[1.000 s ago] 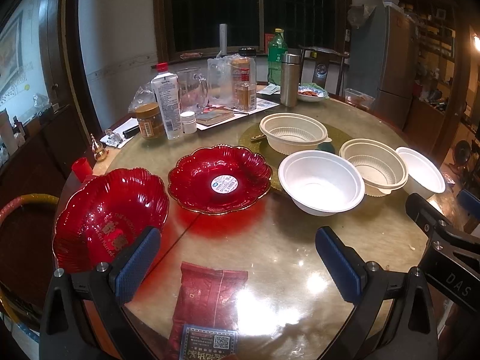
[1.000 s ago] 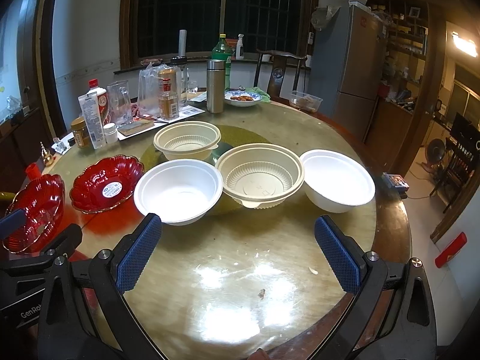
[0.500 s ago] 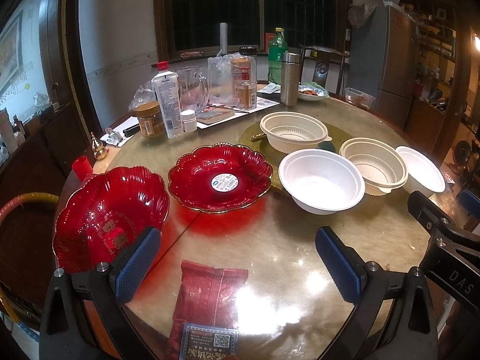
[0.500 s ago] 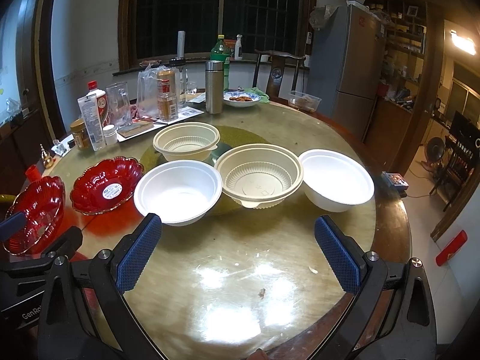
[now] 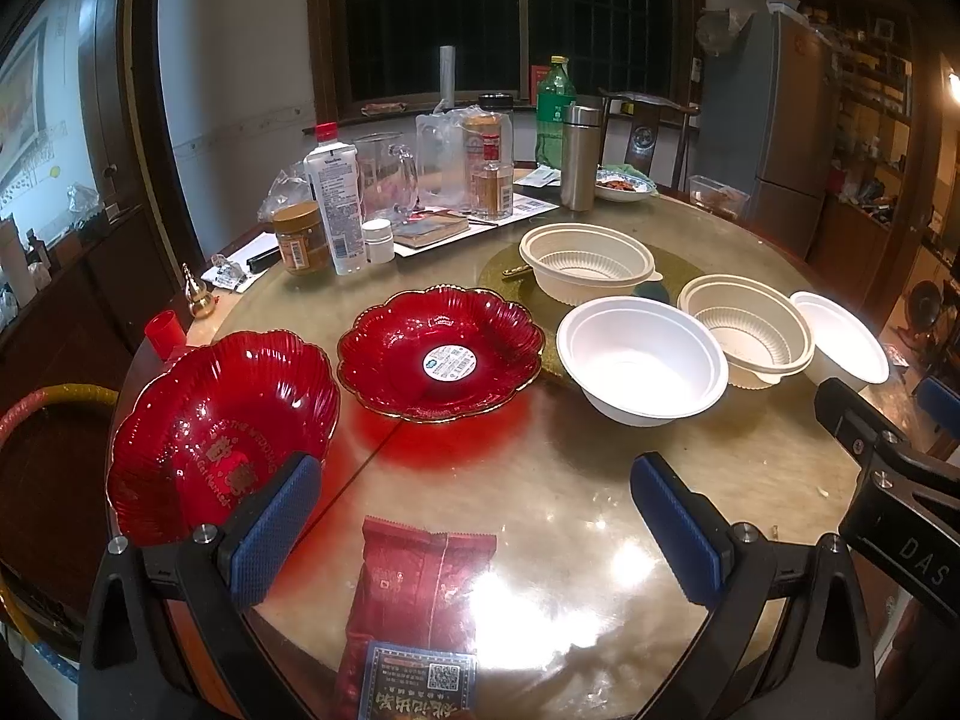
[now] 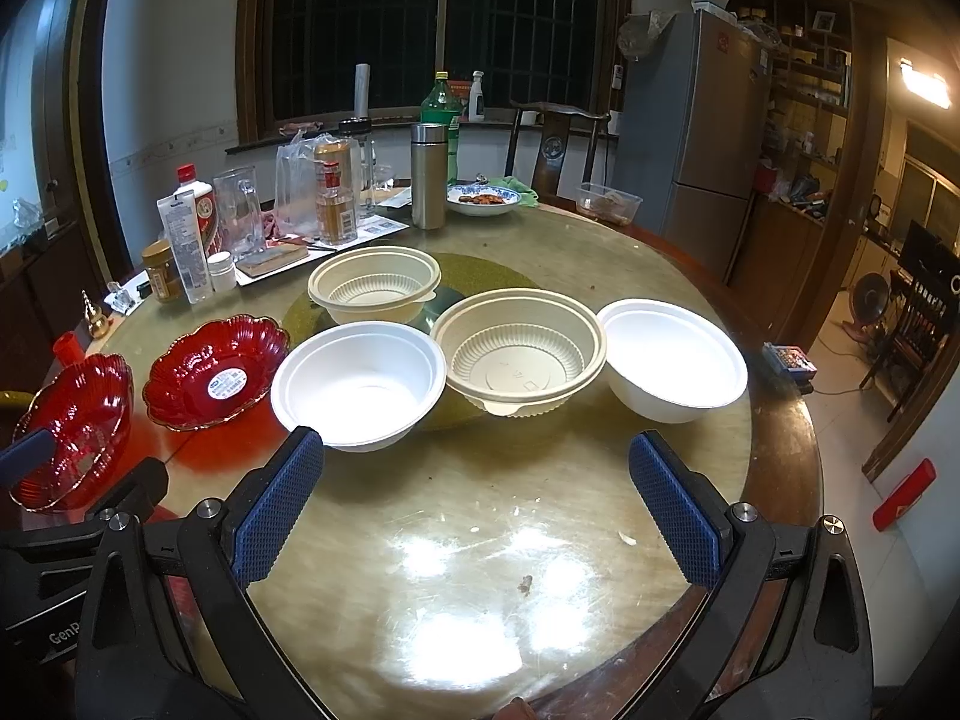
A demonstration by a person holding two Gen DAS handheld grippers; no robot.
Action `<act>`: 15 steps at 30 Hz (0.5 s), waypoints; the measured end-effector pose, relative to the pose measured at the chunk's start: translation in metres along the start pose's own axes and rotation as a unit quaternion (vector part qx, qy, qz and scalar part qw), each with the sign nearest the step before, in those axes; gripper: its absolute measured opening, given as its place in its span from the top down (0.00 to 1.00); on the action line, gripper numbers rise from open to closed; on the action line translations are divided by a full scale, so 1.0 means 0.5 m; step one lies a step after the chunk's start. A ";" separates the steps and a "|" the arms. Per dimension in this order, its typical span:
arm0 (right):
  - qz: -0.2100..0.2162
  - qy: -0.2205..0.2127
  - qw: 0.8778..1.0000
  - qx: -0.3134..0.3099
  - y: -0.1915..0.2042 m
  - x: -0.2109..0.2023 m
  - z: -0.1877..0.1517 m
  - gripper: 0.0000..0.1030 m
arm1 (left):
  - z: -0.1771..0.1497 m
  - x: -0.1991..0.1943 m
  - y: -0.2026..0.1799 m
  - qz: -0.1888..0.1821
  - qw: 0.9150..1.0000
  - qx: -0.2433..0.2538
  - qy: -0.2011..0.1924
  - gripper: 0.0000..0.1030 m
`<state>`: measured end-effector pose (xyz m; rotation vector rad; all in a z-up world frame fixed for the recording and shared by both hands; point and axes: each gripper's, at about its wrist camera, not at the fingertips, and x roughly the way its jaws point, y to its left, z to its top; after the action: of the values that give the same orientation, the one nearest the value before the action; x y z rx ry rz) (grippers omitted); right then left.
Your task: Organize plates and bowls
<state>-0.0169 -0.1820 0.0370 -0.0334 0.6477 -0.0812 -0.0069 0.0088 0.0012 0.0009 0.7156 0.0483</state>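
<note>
Two red scalloped glass plates sit on the round table: a near one [image 5: 210,432] at the left edge and one with a white sticker [image 5: 441,354] beside it. Two white bowls [image 6: 360,381] [image 6: 672,360] and two cream ribbed bowls [image 6: 519,354] [image 6: 375,285] stand separately in the middle. My left gripper [image 5: 474,528] is open and empty above the table's near edge, its left finger in front of the near red plate. My right gripper [image 6: 474,504] is open and empty, short of the white and cream bowls.
A red snack packet [image 5: 414,600] lies under the left gripper. Bottles, jars, a glass mug and a steel flask [image 6: 427,174] crowd the table's back left. A dish of food [image 6: 483,201] and a plastic box [image 6: 609,203] stand at the back.
Both grippers have barely shifted; the views are almost the same. No plate or bowl has moved.
</note>
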 end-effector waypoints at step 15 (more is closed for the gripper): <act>0.001 -0.001 1.000 0.001 0.000 -0.002 0.000 0.00 | -0.003 0.001 -0.005 -0.001 1.000 0.001 0.003 0.00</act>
<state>-0.0174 -0.1819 0.0376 -0.0308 0.6456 -0.0806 -0.0071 0.0064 -0.0002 0.0022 0.7208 0.0454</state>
